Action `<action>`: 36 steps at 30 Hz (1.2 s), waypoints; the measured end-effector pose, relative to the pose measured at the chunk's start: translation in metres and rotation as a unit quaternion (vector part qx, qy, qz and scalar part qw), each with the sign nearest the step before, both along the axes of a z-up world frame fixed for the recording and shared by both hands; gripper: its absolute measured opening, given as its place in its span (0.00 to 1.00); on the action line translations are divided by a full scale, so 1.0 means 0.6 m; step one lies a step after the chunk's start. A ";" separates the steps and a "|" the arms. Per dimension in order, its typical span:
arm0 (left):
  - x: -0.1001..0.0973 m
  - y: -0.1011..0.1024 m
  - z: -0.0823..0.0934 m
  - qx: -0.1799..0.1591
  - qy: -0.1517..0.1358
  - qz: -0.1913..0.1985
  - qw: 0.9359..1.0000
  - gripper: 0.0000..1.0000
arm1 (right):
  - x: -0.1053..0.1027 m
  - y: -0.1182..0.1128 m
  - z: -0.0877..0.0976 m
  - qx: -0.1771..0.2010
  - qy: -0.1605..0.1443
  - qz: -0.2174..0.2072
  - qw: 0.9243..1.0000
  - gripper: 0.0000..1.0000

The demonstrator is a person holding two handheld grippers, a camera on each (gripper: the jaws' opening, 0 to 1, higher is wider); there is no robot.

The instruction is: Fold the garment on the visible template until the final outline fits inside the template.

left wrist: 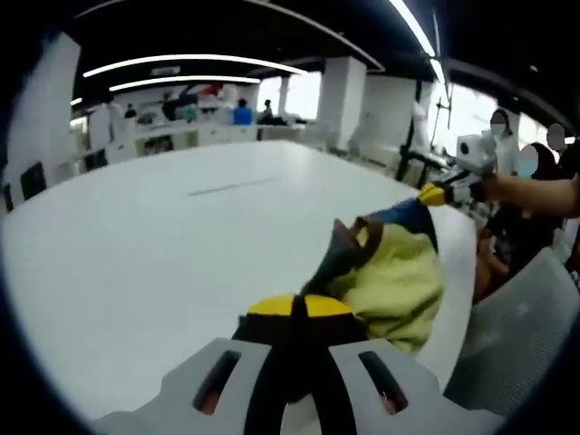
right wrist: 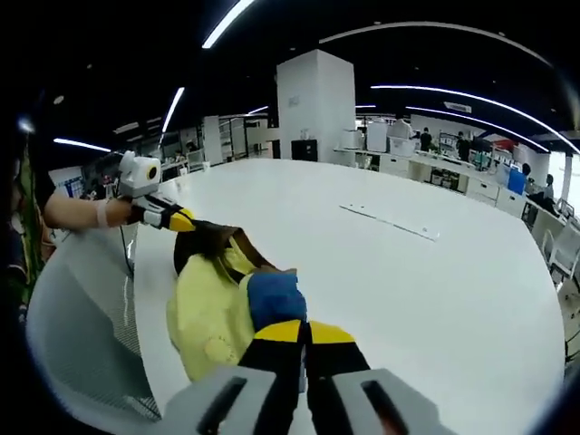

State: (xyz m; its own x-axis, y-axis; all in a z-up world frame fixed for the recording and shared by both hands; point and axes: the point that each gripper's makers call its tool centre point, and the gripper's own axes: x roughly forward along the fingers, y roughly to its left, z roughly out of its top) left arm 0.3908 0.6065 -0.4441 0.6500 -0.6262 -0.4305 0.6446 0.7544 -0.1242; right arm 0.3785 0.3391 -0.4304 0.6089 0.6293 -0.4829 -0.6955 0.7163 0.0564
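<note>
At the near edge of the white table (left wrist: 163, 263), the garment (left wrist: 399, 276) lies bunched, a yellow fleecy piece with brown and blue parts, hanging slightly toward the table's rim. From the left gripper view, the left gripper (left wrist: 297, 313) has its yellow-tipped jaws pressed together on a dark brown fold of the cloth. From the right gripper view, the right gripper (right wrist: 304, 337) is clenched on the blue part of the garment, which rises just above its tips. Each gripper also appears across the cloth in the other's view, held by a person's forearm. A thin strip (right wrist: 388, 220), possibly template marking, lies well apart on the tabletop. A grey mesh chair (right wrist: 86, 317) stands beside the table.
</note>
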 end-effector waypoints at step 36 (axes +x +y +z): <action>0.116 0.068 0.276 -0.061 -0.154 0.041 0.985 0.00 | 0.068 0.028 0.283 0.077 -0.158 0.000 0.984 0.00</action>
State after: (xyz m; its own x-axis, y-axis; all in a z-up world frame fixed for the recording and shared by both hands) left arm 0.4604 0.6472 -0.2787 0.7883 -0.6012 -0.1310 0.6036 0.7969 -0.0252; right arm 0.4192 0.3560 -0.2605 0.7133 0.6806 -0.1676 -0.6960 0.7159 -0.0550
